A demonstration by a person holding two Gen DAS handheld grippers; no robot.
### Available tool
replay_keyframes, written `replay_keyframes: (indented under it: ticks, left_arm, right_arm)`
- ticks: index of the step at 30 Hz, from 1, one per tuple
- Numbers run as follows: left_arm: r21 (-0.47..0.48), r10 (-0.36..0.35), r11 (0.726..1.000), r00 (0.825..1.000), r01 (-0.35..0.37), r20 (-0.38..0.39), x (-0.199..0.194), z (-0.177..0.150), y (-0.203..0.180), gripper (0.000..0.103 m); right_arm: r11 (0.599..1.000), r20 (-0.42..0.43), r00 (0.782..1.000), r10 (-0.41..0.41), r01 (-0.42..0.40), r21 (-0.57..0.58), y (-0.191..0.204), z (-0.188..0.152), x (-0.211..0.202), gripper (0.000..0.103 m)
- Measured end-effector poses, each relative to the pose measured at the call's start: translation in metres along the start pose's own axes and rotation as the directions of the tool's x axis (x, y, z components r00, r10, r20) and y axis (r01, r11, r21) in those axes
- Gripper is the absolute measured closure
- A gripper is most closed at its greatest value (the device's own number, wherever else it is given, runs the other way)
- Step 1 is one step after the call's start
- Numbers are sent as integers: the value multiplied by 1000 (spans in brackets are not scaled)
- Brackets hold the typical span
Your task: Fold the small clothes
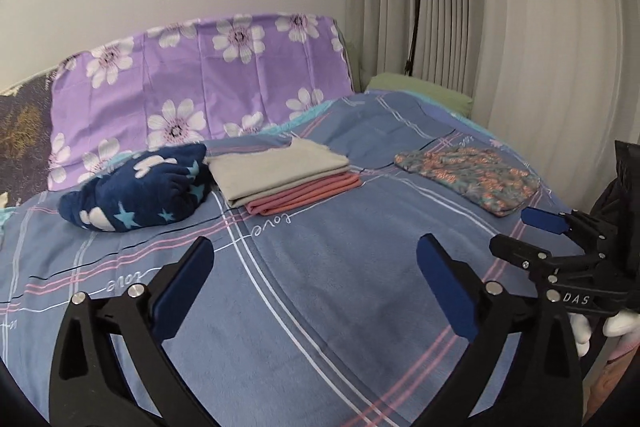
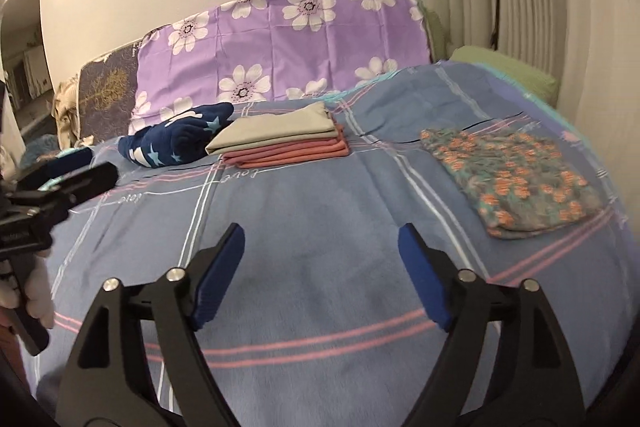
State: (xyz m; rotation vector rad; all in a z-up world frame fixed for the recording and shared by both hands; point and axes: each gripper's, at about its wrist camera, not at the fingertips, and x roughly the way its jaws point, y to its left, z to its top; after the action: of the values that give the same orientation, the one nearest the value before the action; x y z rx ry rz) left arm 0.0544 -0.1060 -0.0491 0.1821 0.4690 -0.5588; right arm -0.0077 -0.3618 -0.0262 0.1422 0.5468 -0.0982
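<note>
A bedspread [image 1: 320, 307] covers the bed, carrying four pieces of laundry toward its head edge. A folded cloth [image 1: 276, 163] lies on top of a second folded cloth [image 1: 308, 197], the stack near the middle of the bed. Just left of the stack, touching it, sits a bundled fleece [image 1: 136, 195]. Well apart to the right, near the bed's right edge, lies a flat patterned garment [image 1: 472, 179]. Behind them a pillow [image 1: 200, 79] leans against the wall at the head edge.
</note>
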Motion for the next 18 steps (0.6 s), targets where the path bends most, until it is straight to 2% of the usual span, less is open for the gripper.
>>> replay_keyframes:
  ticks: [4,7,12,18]
  left_arm:
    - [-14,31,999,999,-31,32,-27,-3,-5,1]
    - [-51,84,995,996,-84,-6,-37,-5,-4,1]
    - [-108,30,994,999,-33,-30,-46,-13,-1,1]
    - [-120,-1,993,999,-3,-34,-52,-22,-6,1]
  right_arm:
    - [1000,24,1000,3,-3,0,6,-4,-23,16]
    - [1000,29,1000,7,-7,-3,12,-8,-34,15]
    - [1000,30,1000,8,-7,-15,22,-10,-44,15]
    - [1000,34,999,2,-2,-12,28,-11,-51,14]
